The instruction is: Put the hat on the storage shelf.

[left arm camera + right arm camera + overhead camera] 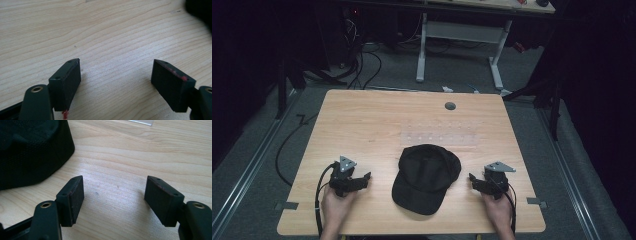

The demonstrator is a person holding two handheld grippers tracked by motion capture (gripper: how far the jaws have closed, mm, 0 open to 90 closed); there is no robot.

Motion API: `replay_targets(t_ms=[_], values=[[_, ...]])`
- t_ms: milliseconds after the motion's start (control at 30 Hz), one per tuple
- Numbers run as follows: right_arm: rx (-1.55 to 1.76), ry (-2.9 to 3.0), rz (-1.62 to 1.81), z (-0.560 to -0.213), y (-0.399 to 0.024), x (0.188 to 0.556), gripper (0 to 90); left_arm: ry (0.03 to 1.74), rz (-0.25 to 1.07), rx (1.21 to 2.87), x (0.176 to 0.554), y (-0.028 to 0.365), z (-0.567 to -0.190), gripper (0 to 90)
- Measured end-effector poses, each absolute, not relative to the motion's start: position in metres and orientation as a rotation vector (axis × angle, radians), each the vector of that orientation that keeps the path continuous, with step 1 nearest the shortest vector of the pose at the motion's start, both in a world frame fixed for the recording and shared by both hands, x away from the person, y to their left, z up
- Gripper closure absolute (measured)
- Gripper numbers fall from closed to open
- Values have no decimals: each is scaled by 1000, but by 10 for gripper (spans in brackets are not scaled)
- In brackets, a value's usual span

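The cap (pixel 30 150) is cut off by the right gripper view's top and left edges — in the left gripper view just a blurred dark corner (pixel 200 11).

The table (pixel 362 120) has a pale wood-grain top with a smooth, faintly satin finish that catches soft highlights in both gripper views. The baseball cap (pixel 426 177) is black cloth; in the right gripper view its weave looks coarse and matt, with no shine. The left gripper (pixel 116 82) and the right gripper (pixel 113 200) have matt black jaws, probably plastic, faced with finely textured pads, and brass-coloured metal eyelets sit in their arms. A clear, glossy plastic sheet (pixel 439 134) lies flat on the wood beyond the cap.
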State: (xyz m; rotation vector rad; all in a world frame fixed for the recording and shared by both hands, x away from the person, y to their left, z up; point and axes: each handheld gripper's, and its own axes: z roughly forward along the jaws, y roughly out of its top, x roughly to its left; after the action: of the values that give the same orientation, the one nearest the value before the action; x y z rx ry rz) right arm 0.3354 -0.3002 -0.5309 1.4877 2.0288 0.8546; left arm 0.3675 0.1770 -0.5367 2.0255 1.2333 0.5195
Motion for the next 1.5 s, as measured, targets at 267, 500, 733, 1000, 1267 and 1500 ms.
replay_targets(t_ms=[267,500,733,1000,1267,1500], values=[[1486,2030,855,-531,-300,335,324,1233,519,2026,368,177,-537,240],[1487,2030,855,-531,-300,335,326,1234,520,2026,368,177,-537,240],[1491,2022,851,-531,-299,334,328,1234,520,2026,368,177,-537,240],[1503,2037,846,-529,-299,334,343,1234,519,2025,368,177,-537,240],[1515,2013,910,-522,-304,328,410,1235,516,2023,368,177,-537,240],[1461,1988,974,-511,-302,320,460,1235,520,2025,368,177,-537,240]])
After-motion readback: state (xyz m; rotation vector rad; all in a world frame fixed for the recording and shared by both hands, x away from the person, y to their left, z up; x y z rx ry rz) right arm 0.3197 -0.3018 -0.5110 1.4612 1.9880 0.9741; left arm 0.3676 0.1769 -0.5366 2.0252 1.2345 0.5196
